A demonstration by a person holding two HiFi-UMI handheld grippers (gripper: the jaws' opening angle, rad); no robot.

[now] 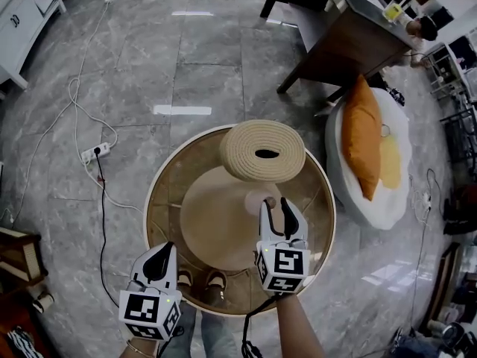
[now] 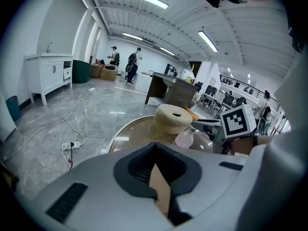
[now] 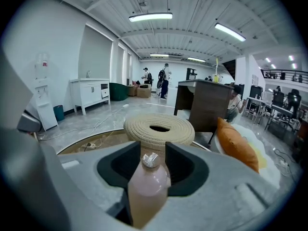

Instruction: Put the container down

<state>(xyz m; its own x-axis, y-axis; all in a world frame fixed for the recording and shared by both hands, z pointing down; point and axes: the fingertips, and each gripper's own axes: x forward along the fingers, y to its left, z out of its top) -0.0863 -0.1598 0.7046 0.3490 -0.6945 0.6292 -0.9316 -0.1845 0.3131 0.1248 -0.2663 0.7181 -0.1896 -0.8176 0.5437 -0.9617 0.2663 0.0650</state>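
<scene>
Released, my right tool has its jaws spread wide. The pale pink translucent plastic bottle with a pale cap stands upright in the gap between them, and the dark pads on either side do not press it. From my head, the bottle shows over the tan inner disc of the round glass-topped bench with the white rim. Its base is hidden behind the tool, so I cannot tell whether it rests on the surface.

Just beyond the bottle, on the far side of the same bench, sits the beige coiled-rope ring with a dark oval hole in its top. My left tool hangs at the near left edge of the bench, well apart from the bottle. It is clenched, tips together, with nothing between them.

Around the bench lies grey marbled floor. To the left a white power strip lies on it with white and black cables trailing away, and a white cabinet stands in the far left corner. To the right an orange cushion leans on a white and yellow egg-shaped seat. Behind that stands a dark wooden bench. Far down the hall two people stand.
</scene>
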